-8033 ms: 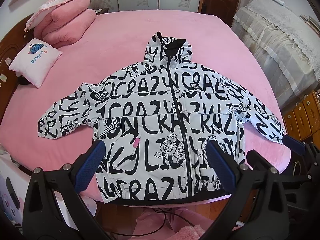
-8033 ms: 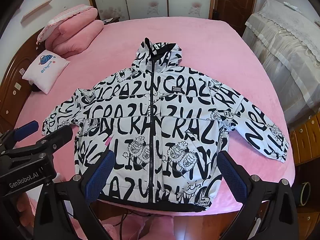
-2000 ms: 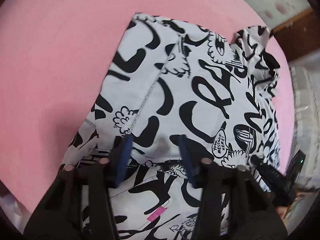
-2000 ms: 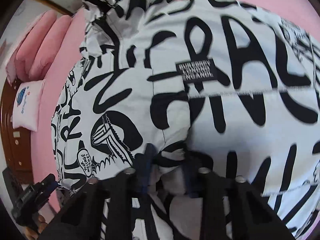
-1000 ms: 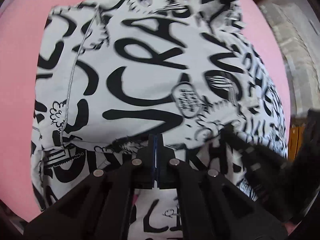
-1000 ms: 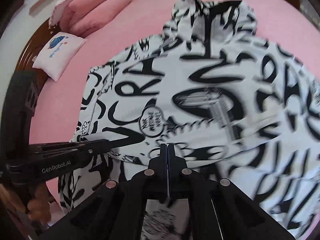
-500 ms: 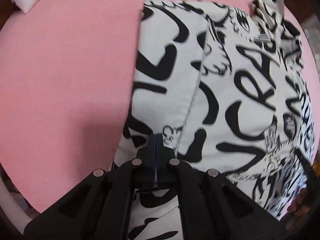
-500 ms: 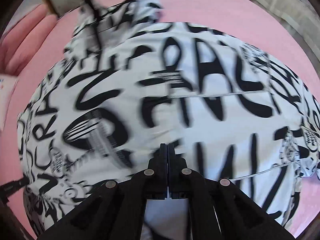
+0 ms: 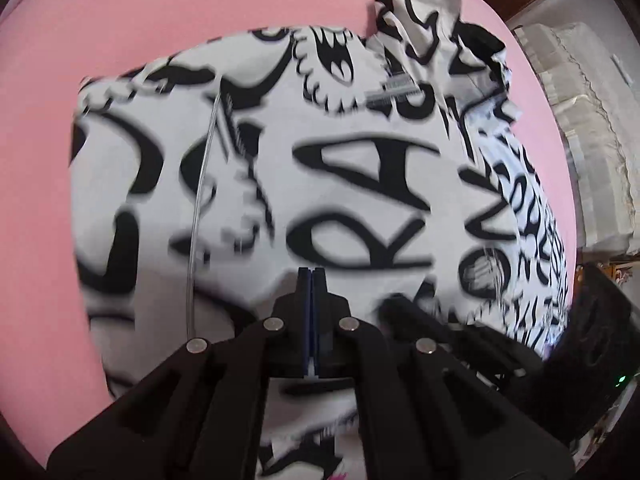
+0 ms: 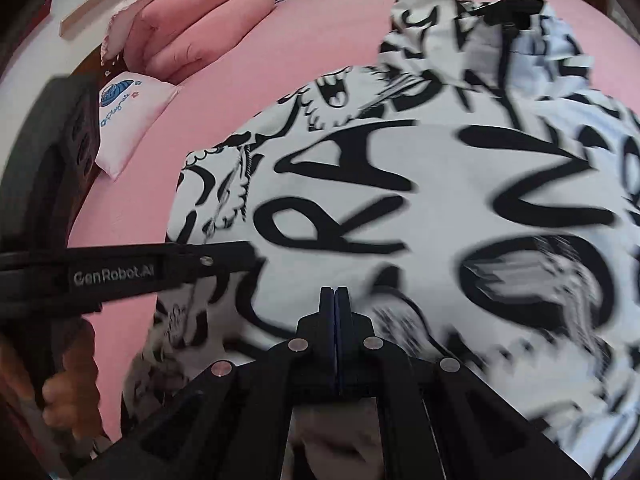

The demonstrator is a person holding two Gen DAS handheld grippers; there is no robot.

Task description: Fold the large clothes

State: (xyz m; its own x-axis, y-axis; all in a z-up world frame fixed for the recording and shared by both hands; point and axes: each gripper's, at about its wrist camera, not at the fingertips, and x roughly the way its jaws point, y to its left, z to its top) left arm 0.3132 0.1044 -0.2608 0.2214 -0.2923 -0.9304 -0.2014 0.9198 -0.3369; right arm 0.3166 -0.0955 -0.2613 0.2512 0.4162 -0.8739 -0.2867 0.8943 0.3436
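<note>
I read "GenRobot.AI" on the left gripper arm, big black letters "RA" and "ON" printed on the jacket, and blue script on the small pillow, too blurred to read

One jacket, perhaps three pillows.

Even, bright daylight, no glare. Heavy motion blur on jacket print, both views. Fisheye bends edges, dark corner vignette. Soft shadow under left hand-held gripper.
</note>
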